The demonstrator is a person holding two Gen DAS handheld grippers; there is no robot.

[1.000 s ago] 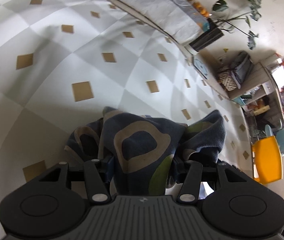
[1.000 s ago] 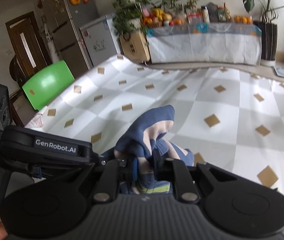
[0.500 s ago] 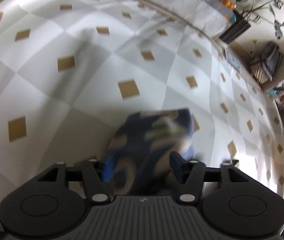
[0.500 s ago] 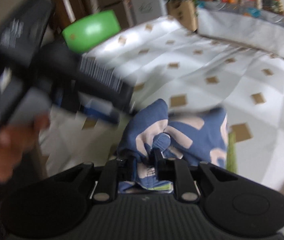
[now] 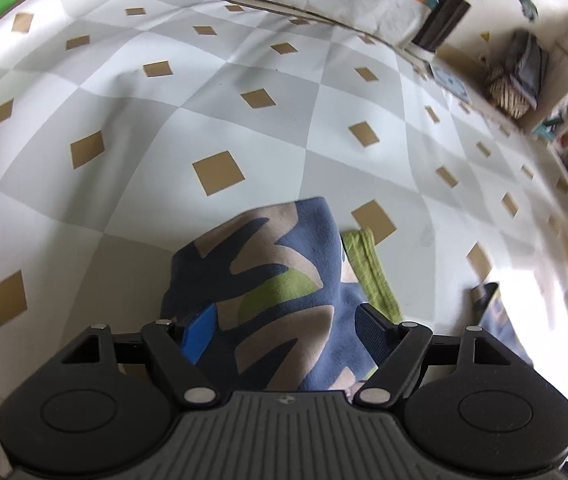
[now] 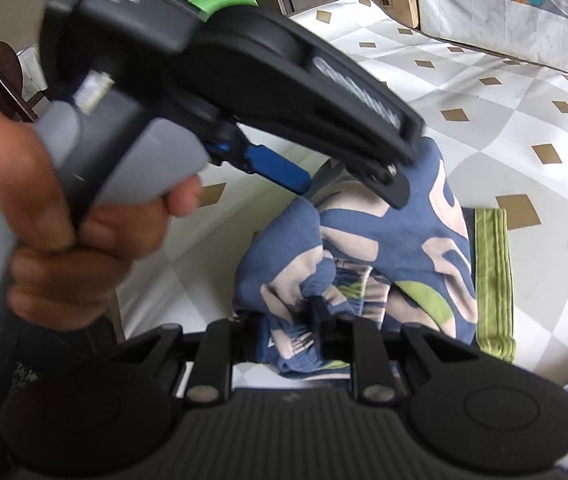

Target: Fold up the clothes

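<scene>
The blue patterned garment point(image 5: 284, 288) lies bunched on the checkered sheet point(image 5: 244, 92), which is white and grey with small brown squares. A green ribbed band point(image 5: 372, 272) of the garment shows along its right edge.

In the left wrist view the left gripper point(image 5: 280, 324) has its jaws spread wide, one on each side of the cloth. The fabric passes between them, but the fingers do not press it, so it is released. The lower part of the garment is hidden under the gripper body.

In the right wrist view the right gripper point(image 6: 290, 320) has its jaws drawn close together on a gathered fold of the same garment, so it is clenched on the cloth. The pinched fold is partly hidden between the fingers. The person's left hand point(image 6: 60, 232) fills the left side of this view, holding the handle of the left gripper, which is blurred and covers the far part of the garment.

At the right edge of the left view another dark cloth point(image 5: 496, 312) shows; it is cut off and too blurred to identify.
</scene>
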